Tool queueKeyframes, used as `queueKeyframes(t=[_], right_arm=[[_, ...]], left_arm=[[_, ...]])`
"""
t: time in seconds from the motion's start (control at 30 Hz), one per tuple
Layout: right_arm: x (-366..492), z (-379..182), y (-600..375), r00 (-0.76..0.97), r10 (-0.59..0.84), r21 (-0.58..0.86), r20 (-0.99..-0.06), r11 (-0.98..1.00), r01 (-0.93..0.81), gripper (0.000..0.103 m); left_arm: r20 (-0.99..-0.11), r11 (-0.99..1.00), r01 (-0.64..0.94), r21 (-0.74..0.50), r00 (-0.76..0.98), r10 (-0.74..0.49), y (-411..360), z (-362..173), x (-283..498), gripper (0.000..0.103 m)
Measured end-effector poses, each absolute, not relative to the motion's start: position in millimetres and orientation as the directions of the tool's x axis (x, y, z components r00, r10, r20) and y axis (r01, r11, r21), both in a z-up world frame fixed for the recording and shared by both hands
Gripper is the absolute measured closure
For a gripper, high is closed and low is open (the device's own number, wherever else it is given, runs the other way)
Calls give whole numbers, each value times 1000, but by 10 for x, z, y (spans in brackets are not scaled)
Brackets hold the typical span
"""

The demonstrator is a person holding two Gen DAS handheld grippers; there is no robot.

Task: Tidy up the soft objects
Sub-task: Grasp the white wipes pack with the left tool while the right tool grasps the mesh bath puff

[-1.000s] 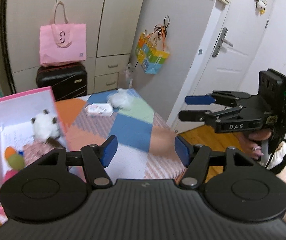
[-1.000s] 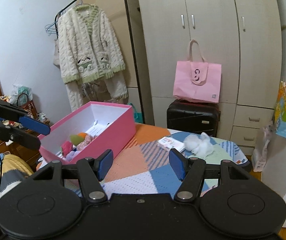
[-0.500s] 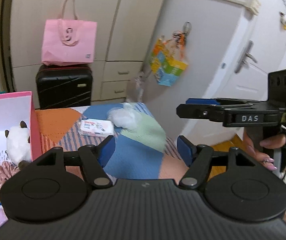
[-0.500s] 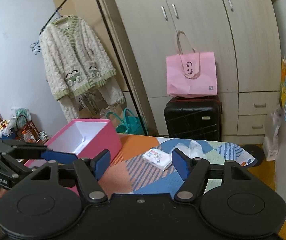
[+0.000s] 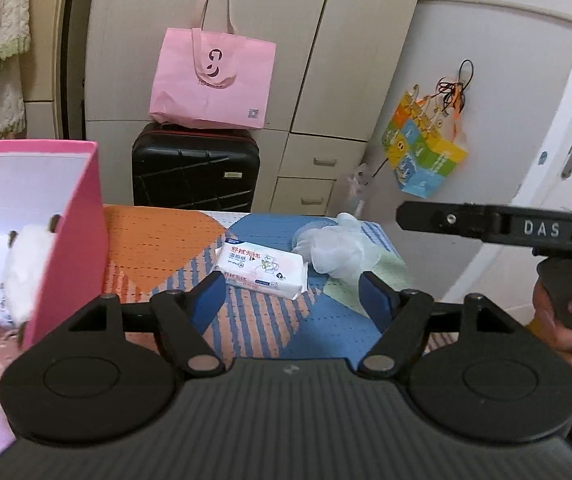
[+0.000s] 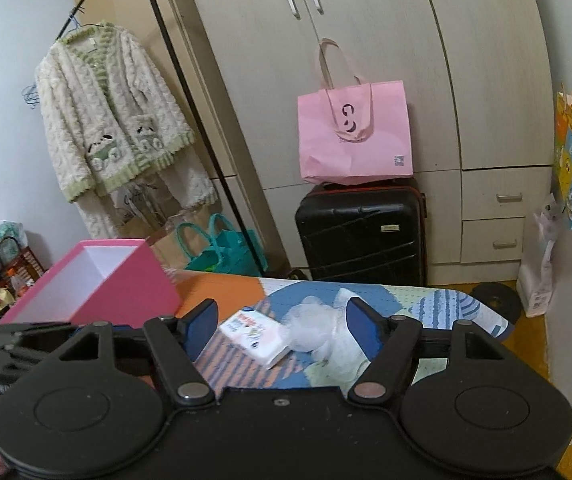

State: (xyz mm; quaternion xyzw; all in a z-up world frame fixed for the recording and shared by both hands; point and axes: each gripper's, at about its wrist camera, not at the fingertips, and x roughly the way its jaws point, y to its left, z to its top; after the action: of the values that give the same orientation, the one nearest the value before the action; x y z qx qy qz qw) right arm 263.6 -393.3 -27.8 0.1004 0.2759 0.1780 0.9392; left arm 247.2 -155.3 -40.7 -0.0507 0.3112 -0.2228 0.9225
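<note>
A white tissue pack lies on the patchwork table cover, with a white fluffy puff touching its right side. My left gripper points at the pack, its jaws opening, nothing between the pads. My right gripper faces the pack and puff, jaws also opening and empty; its fingers reach in from the right in the left wrist view. The pink box stands at the left and holds a white plush toy.
Behind the table a pink tote bag sits on a black suitcase against the wardrobe. A colourful gift bag hangs on the wall at right. A fluffy coat hangs on a rack at left, above a teal bag.
Both grippers have come lower and closer to the tissue pack and puff, which now sit larger and more central. Both pairs of jaws stand wider apart.
</note>
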Motion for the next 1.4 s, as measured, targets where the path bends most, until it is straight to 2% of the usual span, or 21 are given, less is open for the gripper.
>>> queueKeyframes(t=[0.13,0.37,0.83,1.13,1.23,1.3,1.4], right_arm=[[2790,-396,-3960,782,390,292,-485,916,-275,26],[3038,-604,-3921,749,392,302,-534,916,-265,21],[3469,-975,-3880,690,372,276,-621,928,-252,19],[3472,-1082,-3953,678,399,304,-618,916,-262,19],[3440,-1106,-3975,693,388,286,-607,921,-265,27],[3409,-1114,-3992,706,367,258,-605,930,-262,43],[3365,-1117,-4015,714,354,231,-604,935,-269,53]], left_arm=[[-545,900,366,-236,717,-435,-1655,-554,2606,23],[-527,936,337,-103,779,-338,-1857,-740,2765,11],[-558,960,278,29,801,-215,-2125,-1032,3097,11],[-572,964,264,-24,787,-229,-2090,-1123,3171,7],[-589,963,264,-44,772,-239,-2065,-1146,3201,5],[-601,962,265,-61,760,-248,-2048,-1165,3219,2],[-602,962,264,-70,758,-252,-2046,-1180,3226,1]])
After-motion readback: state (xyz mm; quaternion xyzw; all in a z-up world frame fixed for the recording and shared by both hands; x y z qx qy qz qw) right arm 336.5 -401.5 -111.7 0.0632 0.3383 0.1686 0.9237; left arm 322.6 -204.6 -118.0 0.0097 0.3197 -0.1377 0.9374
